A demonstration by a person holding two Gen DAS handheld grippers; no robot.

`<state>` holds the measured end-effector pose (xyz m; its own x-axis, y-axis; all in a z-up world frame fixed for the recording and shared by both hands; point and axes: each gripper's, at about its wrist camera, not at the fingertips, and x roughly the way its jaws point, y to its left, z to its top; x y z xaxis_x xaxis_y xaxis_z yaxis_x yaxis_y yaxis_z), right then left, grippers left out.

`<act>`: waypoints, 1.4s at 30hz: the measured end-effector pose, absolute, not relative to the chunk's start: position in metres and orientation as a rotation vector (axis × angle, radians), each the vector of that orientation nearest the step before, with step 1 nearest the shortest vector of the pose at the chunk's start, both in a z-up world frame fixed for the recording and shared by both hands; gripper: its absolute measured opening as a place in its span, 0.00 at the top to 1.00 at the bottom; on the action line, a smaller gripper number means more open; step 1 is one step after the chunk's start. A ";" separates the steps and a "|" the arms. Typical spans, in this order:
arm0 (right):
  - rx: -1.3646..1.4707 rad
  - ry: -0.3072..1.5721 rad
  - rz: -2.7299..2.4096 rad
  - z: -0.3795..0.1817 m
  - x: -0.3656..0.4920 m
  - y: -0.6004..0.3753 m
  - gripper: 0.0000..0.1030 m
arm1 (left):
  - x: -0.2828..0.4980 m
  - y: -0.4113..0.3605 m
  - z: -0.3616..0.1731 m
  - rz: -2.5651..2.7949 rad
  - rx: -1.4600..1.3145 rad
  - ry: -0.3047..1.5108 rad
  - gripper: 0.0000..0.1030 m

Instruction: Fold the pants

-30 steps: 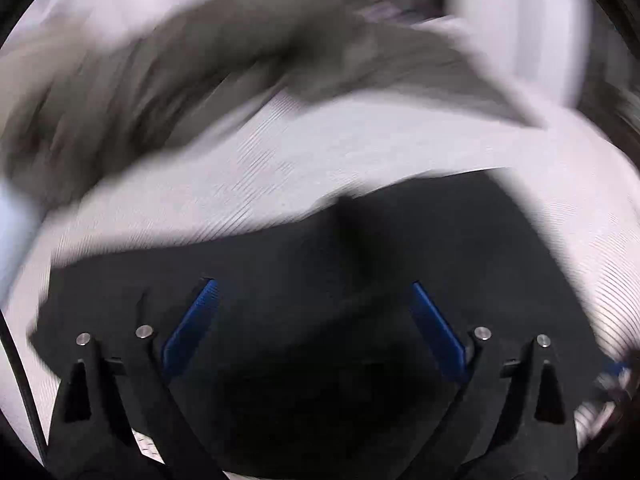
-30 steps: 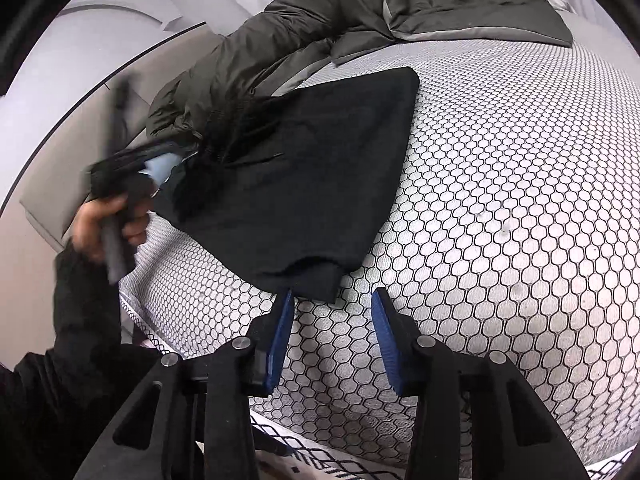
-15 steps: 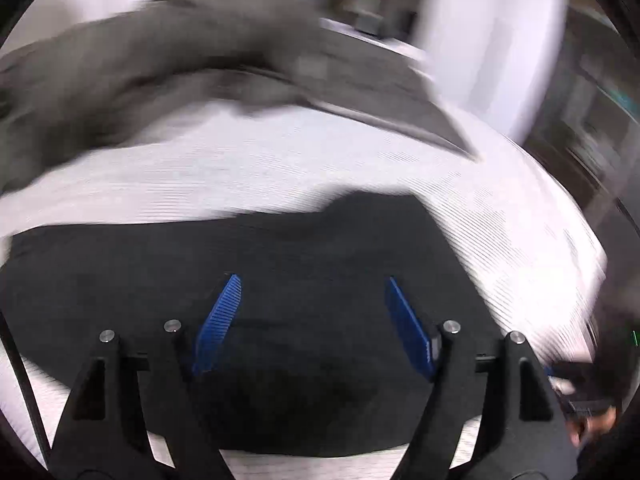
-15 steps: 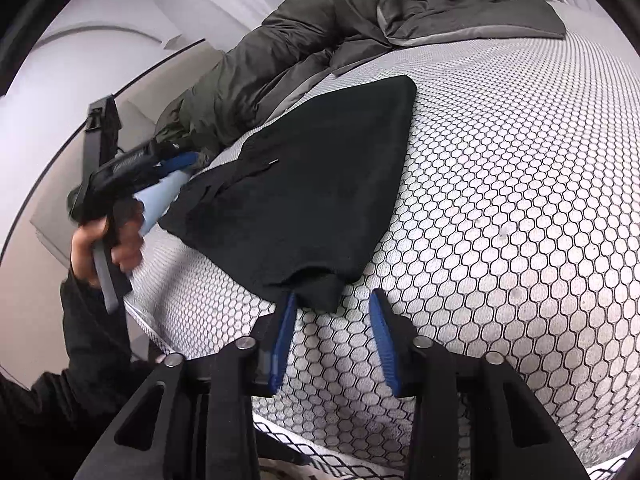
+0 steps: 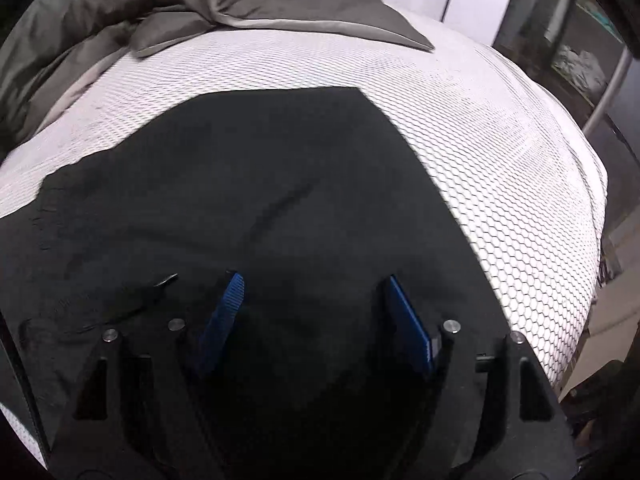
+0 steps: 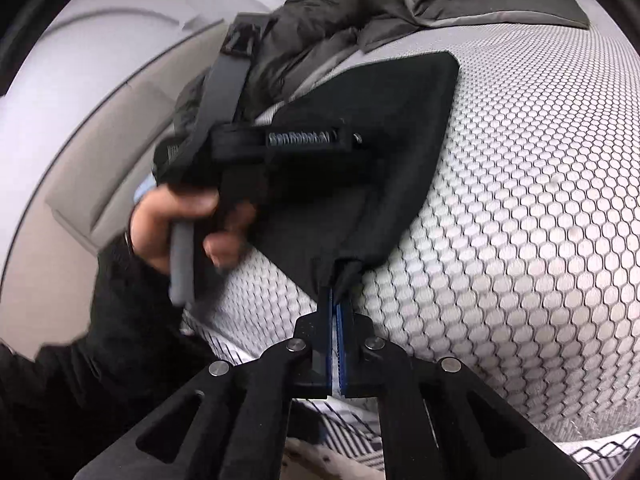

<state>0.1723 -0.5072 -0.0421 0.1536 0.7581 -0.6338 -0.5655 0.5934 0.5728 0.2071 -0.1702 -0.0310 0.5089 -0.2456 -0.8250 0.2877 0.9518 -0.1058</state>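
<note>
Lettering reading "Gen Robot AI", partly blurred, runs along the left gripper [image 6: 352, 138], gripped by one hand [image 6: 176, 216] in a dark sleeve [image 6: 120, 312]. Its two blue pads [image 5: 222, 316] stand apart above the single black pants [image 5: 260, 200], pinching nothing, on the honeycomb-patterned mattress [image 5: 500, 152]. One grey duvet [image 5: 100, 12] is heaped behind. The right gripper [image 6: 335, 300] is clamped on a pants corner.

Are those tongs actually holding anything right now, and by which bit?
The right tongs are shut on the black pants, pinching their near corner at the mattress edge. The left tongs are open over the pants, gripping nothing.
</note>
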 end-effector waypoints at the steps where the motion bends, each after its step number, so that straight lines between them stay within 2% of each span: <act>1: 0.220 1.039 0.966 -0.040 0.171 -0.510 0.96 | 0.200 -0.167 -0.025 -0.312 0.037 0.984 0.31; 2: 0.227 1.026 0.975 -0.035 0.170 -0.516 0.94 | 0.193 -0.162 -0.020 -0.327 0.032 0.973 0.31; 4: 0.255 0.964 0.953 -0.020 0.170 -0.531 0.78 | 0.174 -0.165 -0.010 -0.403 0.055 0.916 0.26; 5: 0.275 0.935 0.937 -0.018 0.174 -0.537 0.61 | 0.158 -0.173 -0.008 -0.443 0.101 0.882 0.21; 6: 0.326 0.903 0.911 -0.015 0.182 -0.544 0.54 | 0.145 -0.182 -0.012 -0.465 0.151 0.870 0.10; 7: 0.352 0.903 0.897 -0.017 0.190 -0.546 0.54 | 0.131 -0.197 -0.025 -0.499 0.236 0.884 0.06; 9: 0.415 0.952 0.840 -0.027 0.222 -0.540 0.54 | 0.114 -0.213 -0.047 -0.468 0.336 0.877 0.06; 11: 0.481 1.018 0.822 -0.045 0.254 -0.526 0.54 | 0.104 -0.206 -0.046 -0.462 0.308 0.817 0.06; 13: 0.504 1.089 0.808 -0.059 0.275 -0.510 0.55 | 0.104 -0.194 -0.041 -0.490 0.257 0.856 0.04; 14: 0.497 1.110 0.799 -0.063 0.285 -0.501 0.64 | 0.103 -0.189 -0.041 -0.494 0.243 0.866 0.04; 15: 0.444 1.110 0.802 -0.060 0.295 -0.487 0.83 | 0.100 -0.185 -0.040 -0.492 0.238 0.872 0.04; 16: 0.362 1.099 0.791 -0.057 0.300 -0.472 0.91 | 0.096 -0.182 -0.040 -0.491 0.236 0.874 0.04; 20: 0.231 1.001 0.716 -0.050 0.339 -0.450 0.92 | 0.086 -0.166 -0.036 -0.513 0.265 0.879 0.04; 21: 0.221 0.979 0.682 -0.048 0.357 -0.450 0.88 | 0.084 -0.159 -0.034 -0.518 0.251 0.884 0.04; 22: 0.198 0.981 0.651 -0.054 0.374 -0.454 0.75 | 0.080 -0.145 -0.031 -0.513 0.226 0.891 0.04; 24: 0.137 1.006 0.539 -0.058 0.394 -0.459 0.61 | 0.089 -0.106 -0.025 -0.467 0.160 0.883 0.04; 29: 0.072 0.832 0.500 -0.024 0.351 -0.477 0.48 | 0.094 0.028 -0.012 -0.159 -0.099 0.832 0.04; 31: 0.047 0.827 0.604 -0.023 0.326 -0.470 0.23 | 0.085 0.086 -0.014 -0.013 -0.228 0.822 0.04; 36: -0.113 0.971 0.620 -0.061 0.319 -0.443 0.22 | 0.061 0.209 -0.049 0.199 -0.647 0.850 0.04; 41: -0.102 0.978 0.633 -0.061 0.329 -0.442 0.18 | 0.076 0.261 -0.053 0.216 -0.856 0.700 0.03; 42: -0.097 0.982 0.637 -0.061 0.330 -0.448 0.18 | 0.083 0.267 -0.055 0.223 -0.880 0.693 0.12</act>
